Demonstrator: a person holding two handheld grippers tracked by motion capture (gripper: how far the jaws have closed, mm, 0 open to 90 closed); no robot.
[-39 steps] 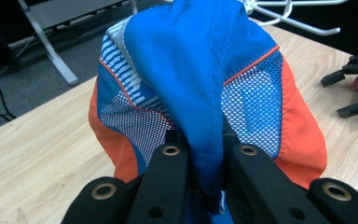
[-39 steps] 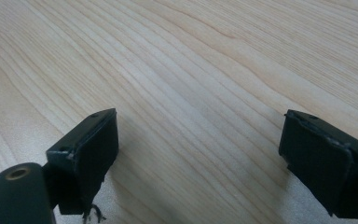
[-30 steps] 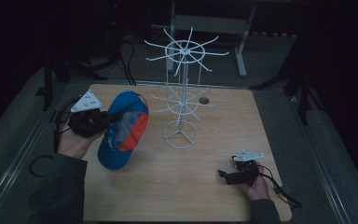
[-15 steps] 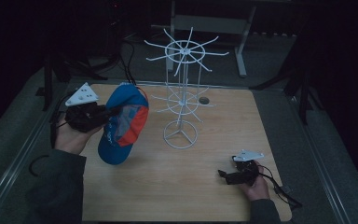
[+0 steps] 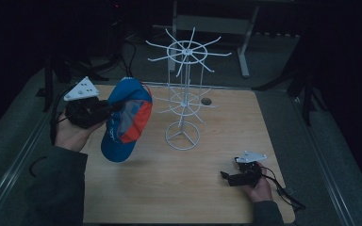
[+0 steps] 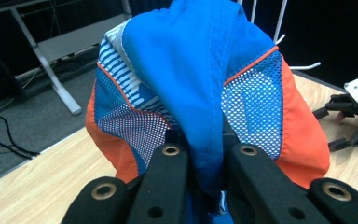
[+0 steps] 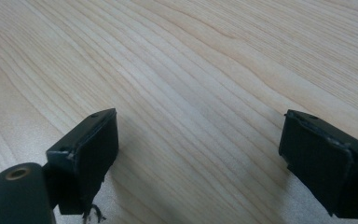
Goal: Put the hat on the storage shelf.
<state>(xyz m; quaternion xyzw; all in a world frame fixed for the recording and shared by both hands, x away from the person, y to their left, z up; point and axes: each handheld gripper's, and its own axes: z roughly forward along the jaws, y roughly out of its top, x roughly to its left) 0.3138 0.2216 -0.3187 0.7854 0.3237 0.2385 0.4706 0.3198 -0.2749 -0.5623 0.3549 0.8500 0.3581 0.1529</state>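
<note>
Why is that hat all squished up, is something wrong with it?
The blue and orange cap looks bunched because the left gripper pinches a fold of its fabric, holding it up off the table. No tear shows. The white wire rack stands upright.

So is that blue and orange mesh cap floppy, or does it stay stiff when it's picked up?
Probably floppy: the blue and orange mesh cap bunches where the left gripper pinches it. It seems light, hanging from that one pinch. Its brim looks stiffer.
</note>
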